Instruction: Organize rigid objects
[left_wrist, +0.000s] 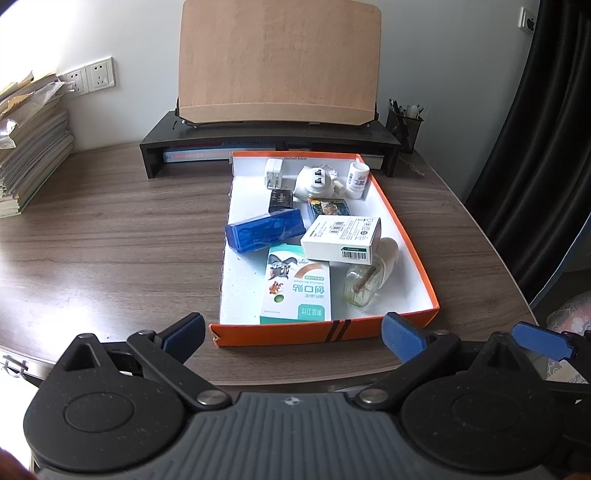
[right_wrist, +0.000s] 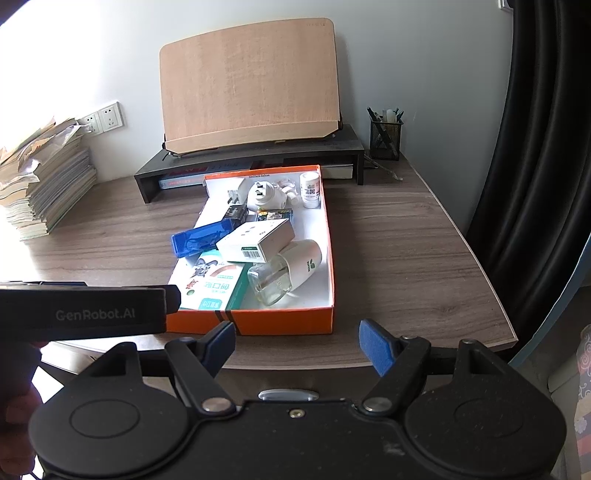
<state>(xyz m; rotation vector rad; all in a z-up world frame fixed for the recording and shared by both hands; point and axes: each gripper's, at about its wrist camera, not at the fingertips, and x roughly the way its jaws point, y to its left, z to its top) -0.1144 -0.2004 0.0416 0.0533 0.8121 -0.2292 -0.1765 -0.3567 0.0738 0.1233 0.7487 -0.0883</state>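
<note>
An orange box (left_wrist: 424, 273) with a white inside sits on the wooden desk (left_wrist: 110, 240). It holds a blue case (left_wrist: 264, 230), a white carton (left_wrist: 341, 234), a green-and-white plaster box (left_wrist: 297, 286), a glass bottle with a white cap (left_wrist: 369, 277), a white charger (left_wrist: 274, 173), a white round adapter (left_wrist: 314, 182) and a small white bottle (left_wrist: 357, 179). The box also shows in the right wrist view (right_wrist: 288, 321). My left gripper (left_wrist: 293, 330) is open and empty at the box's near edge. My right gripper (right_wrist: 297, 345) is open and empty just short of the desk's front edge.
A black monitor riser (left_wrist: 269, 136) carries a tilted wooden board (left_wrist: 279, 59) behind the box. A stack of books (left_wrist: 33, 147) stands at the far left. A mesh pen holder (left_wrist: 404, 125) stands at the back right. A dark curtain (left_wrist: 535, 147) hangs on the right.
</note>
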